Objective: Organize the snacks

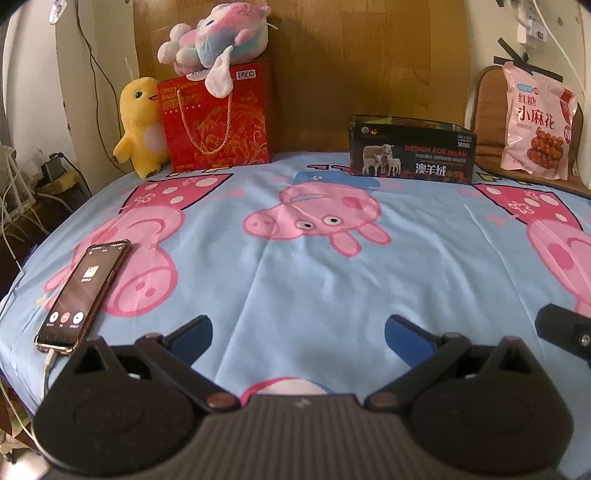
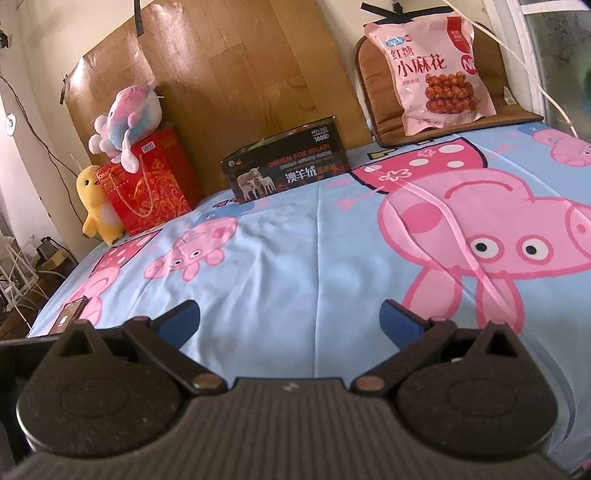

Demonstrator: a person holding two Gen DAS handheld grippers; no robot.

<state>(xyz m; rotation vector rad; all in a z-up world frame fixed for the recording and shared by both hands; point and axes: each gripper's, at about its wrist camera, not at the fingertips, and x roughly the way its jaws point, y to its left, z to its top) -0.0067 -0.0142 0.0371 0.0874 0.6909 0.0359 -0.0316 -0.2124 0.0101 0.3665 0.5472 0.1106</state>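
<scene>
A pink snack bag (image 1: pixel 537 122) with red print leans upright on a brown cushion at the far right; it also shows in the right wrist view (image 2: pixel 437 70). A black open-topped box (image 1: pixel 412 153) with sheep pictures stands at the back of the bed; it also shows in the right wrist view (image 2: pixel 286 164). My left gripper (image 1: pixel 298 332) is open and empty, low over the blue bedsheet, far from both. My right gripper (image 2: pixel 290 317) is open and empty, also over the sheet.
A red gift bag (image 1: pixel 218 118) with a pastel plush toy (image 1: pixel 218 35) on top and a yellow duck plush (image 1: pixel 142 127) stand at the back left. A phone (image 1: pixel 83 295) with a cable lies on the sheet at the left. A wooden headboard (image 1: pixel 351 55) backs the bed.
</scene>
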